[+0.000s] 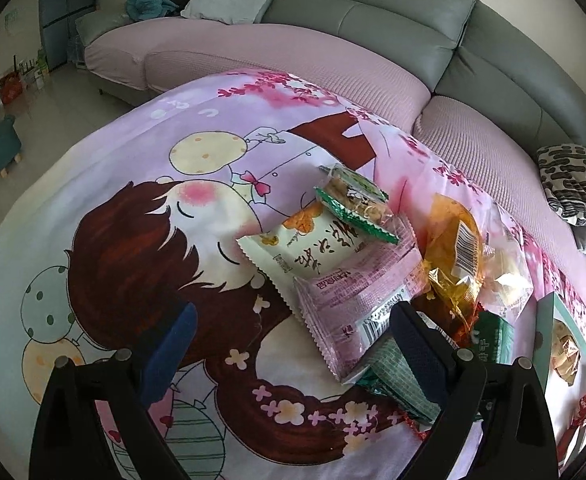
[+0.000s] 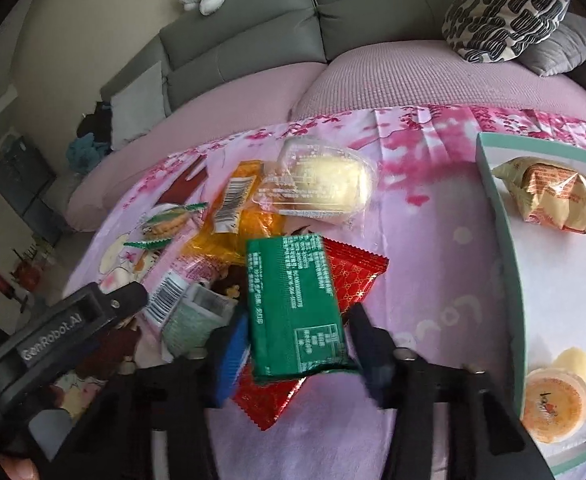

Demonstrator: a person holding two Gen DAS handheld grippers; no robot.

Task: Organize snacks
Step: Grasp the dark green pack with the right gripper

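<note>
On left gripper (image 2: 93,316) housing, white lettering "GenRobot.AI".

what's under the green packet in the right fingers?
A red foil packet lies under the green packet, sticking out beyond and in front of it on the printed cloth. Its middle is covered.

Snacks (image 2: 253,216) crowd the cloth (image 2: 433,280) at its middle toward the sofa edge. The box (image 2: 501,216) blocks the right edge. Bare cloth lies between pile and box, and across the left half.
</note>
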